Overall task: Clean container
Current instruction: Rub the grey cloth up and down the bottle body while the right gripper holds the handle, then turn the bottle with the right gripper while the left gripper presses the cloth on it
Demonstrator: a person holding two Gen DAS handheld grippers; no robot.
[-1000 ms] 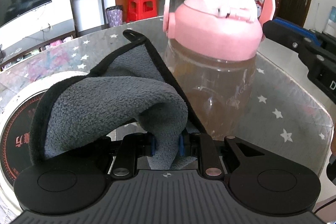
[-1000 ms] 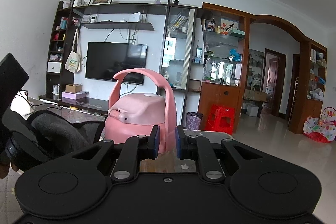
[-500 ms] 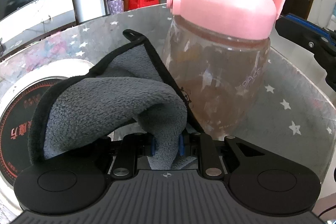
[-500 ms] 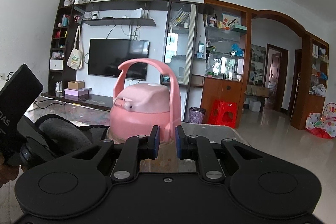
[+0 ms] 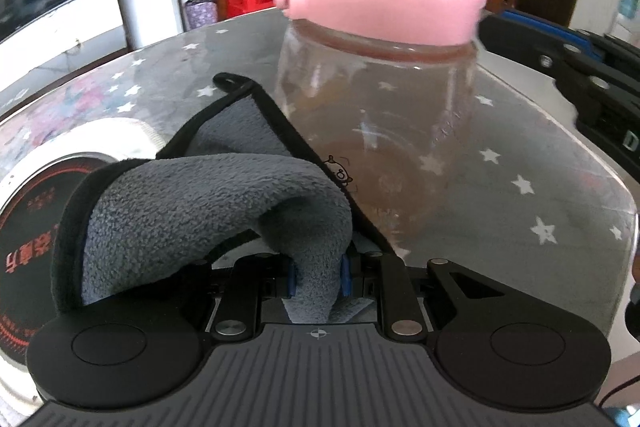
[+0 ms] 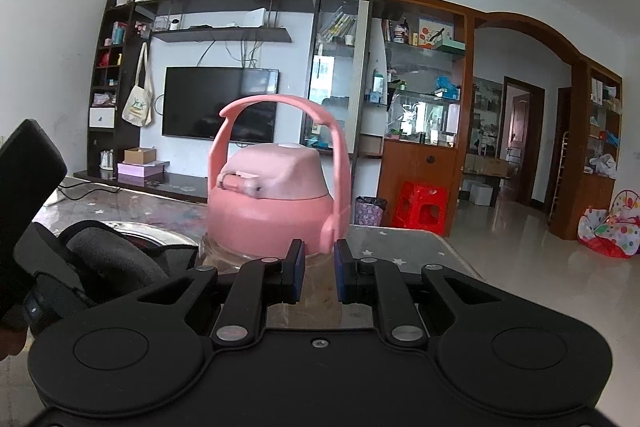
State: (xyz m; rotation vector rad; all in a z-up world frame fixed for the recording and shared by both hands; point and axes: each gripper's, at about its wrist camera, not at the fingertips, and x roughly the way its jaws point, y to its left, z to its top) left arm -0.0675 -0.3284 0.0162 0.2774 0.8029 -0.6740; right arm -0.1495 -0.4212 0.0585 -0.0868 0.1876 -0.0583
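On the starred table (image 5: 520, 163), left gripper (image 5: 316, 275) clamps the cloth (image 5: 192, 211); right gripper's (image 6: 318, 271) grip unclear.

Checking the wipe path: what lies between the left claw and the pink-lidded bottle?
Only the grey cloth that the left claw pinches; it drapes forward against the bottle, as the left wrist view shows.

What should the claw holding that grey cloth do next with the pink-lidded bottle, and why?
Probably ease the left claw forward and to its right, so the grey cloth presses on the bottle wall. The cloth is pinched in the claw, its black edge lying beside the clear wall, and the right claw is at the bottle's far side.
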